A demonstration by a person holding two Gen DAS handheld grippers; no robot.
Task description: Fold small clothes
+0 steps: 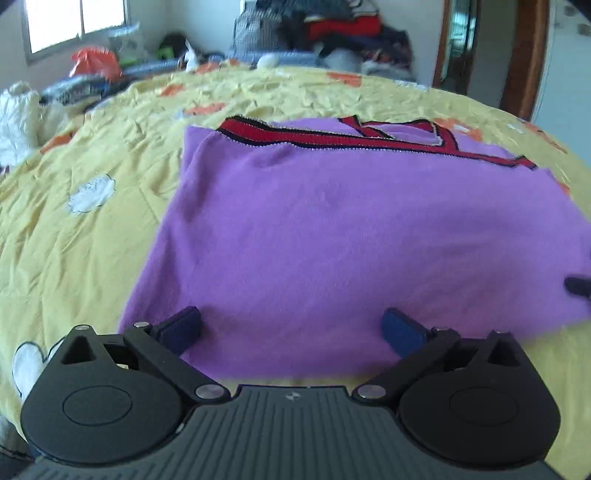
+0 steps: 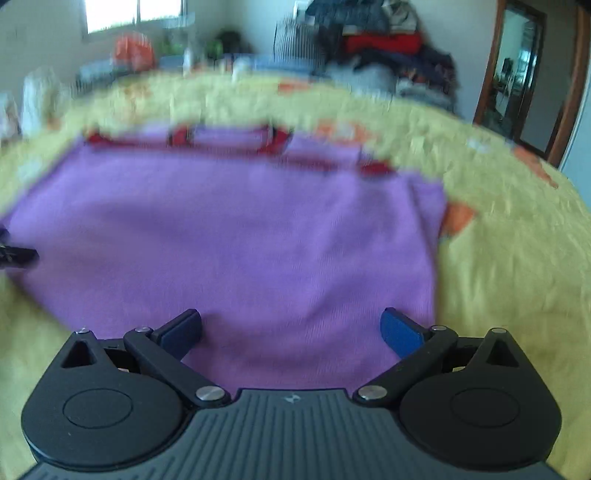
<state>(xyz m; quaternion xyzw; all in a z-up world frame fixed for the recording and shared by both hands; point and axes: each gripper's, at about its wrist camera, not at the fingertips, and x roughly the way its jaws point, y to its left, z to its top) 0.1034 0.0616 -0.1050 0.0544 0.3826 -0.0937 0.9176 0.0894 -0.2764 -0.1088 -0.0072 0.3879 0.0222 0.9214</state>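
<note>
One purple garment [image 1: 332,236] with red trim [image 1: 325,138] is seen, laid flat on a yellow bedspread [image 1: 74,240]. Two grippers are counted: the left gripper [image 1: 291,328] and the right gripper [image 2: 291,328], each spread wide with nothing clasped, near the garment's closest hem. A white cloud patch [image 1: 92,194] is shown sharply only in the left view; the right view is blurred. A piled heap of clothes [image 1: 332,29] behind is hard to make out.
</note>
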